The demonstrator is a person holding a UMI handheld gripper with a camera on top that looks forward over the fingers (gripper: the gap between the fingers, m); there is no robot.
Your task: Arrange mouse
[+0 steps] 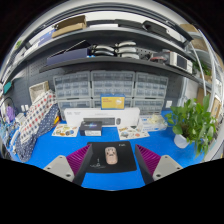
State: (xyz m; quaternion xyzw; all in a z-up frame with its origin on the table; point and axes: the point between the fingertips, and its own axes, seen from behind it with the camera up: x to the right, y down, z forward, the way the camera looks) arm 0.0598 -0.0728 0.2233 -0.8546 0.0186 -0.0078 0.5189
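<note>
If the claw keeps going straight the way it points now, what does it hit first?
The mouse: it lies on the black mat between the open claw's fingers, gaps on both sides. Depth is hard to judge.

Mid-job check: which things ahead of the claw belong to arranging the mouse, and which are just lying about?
Job:
- mouse, sitting on the dark mat between the claw's open fingers, gaps both sides
- blue table

Lying about:
- potted plant
- white box at the table's back
- black device
- checkered cloth
- drawer cabinets

No text, label, brand, number or sign can be read on anything here.
</note>
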